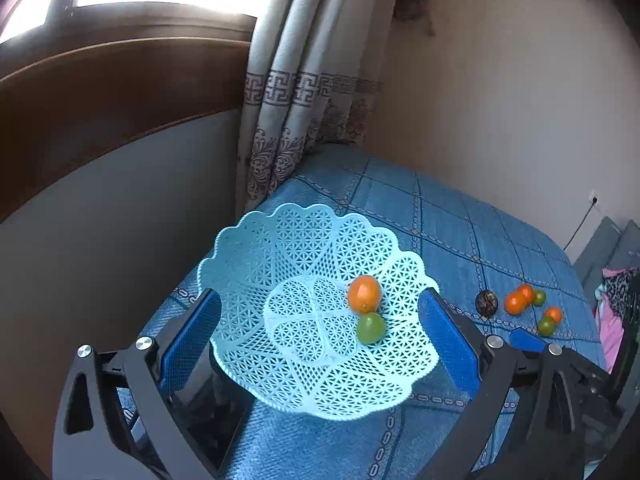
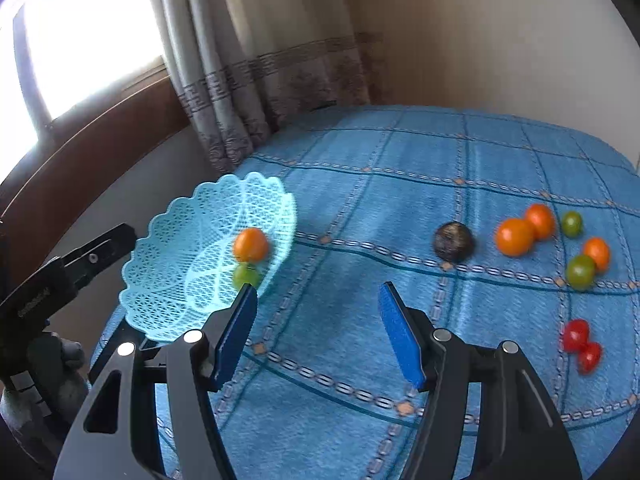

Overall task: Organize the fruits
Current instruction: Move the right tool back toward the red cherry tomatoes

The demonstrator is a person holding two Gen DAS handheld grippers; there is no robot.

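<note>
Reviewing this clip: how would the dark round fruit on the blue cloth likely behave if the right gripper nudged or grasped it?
The dark fruit looks nearly spherical, so a nudge would probably roll it across the cloth. Its mottled skin suggests decent grip. The open right gripper seems wide enough to take it.

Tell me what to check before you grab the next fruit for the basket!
1. Right gripper open with nothing in it: ok.
2. Left gripper open around the basket, not squeezing it: ok.
3. Basket has room; only an orange fruit and a green fruit inside: ok.
4. Fruits left on the cloth, like the dark fruit: ok.
5. Path to the dark fruit free: ok.
6. Basket steady: cannot tell.
</note>
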